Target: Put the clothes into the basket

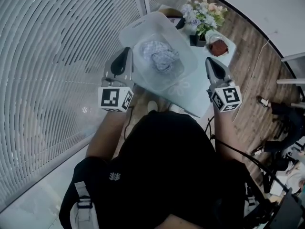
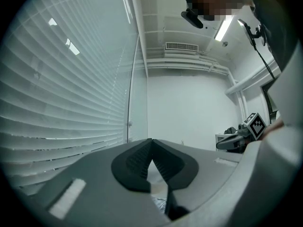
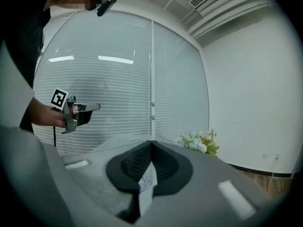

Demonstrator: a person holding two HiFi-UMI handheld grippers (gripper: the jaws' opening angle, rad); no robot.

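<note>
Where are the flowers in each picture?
Head view: the flowers are at the top, right of middle, beyond the basket.
Left gripper view: not in it.
Right gripper view: the flowers are low down, right of middle.
Shared landmark: the window blinds, on the left in the head and left gripper views, middle-left in the right gripper view.

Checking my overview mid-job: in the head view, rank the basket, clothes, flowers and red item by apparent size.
Largest: basket.
Next: clothes and flowers look about alike. The flowers sit farther from the camera, so I won't rank those two.
Smallest: red item.
</note>
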